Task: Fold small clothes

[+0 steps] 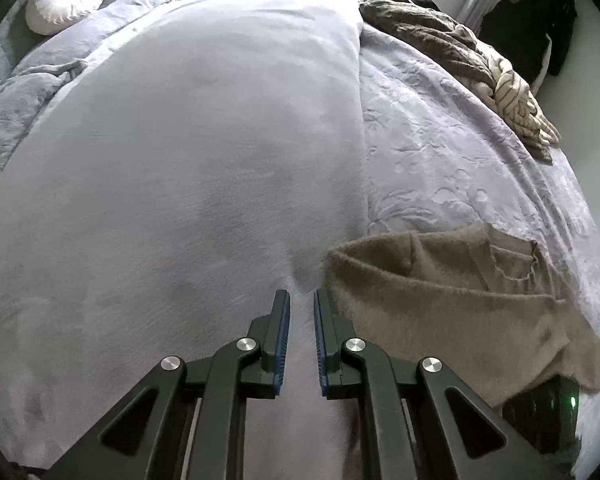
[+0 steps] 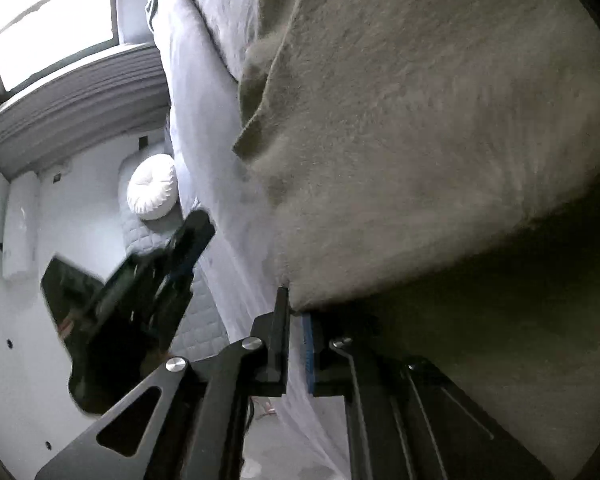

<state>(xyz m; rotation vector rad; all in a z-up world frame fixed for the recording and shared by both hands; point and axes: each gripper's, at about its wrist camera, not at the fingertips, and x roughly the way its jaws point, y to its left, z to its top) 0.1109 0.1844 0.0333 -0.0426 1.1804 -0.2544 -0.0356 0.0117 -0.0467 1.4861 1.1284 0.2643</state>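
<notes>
— Right gripper (image 2: 296, 312) pinched on the bottom edge of the fuzzy tan garment (image 2: 420, 140), draped over the bed's edge (image 2: 204, 92).
— Left gripper (image 1: 302, 312)?
— Nearly shut, empty, above the grey blanket (image 1: 180, 160).
— Handling?
— Probably soft, light, floppy — best taken at hems and corners.

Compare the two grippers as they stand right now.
The left gripper holds nothing; its pads are nearly together over the grey blanket. The right gripper is shut on the edge of the tan garment, which drapes over it. The left points steeply down at the bed; the right is rolled sideways. Both are black with blue pads.
</notes>
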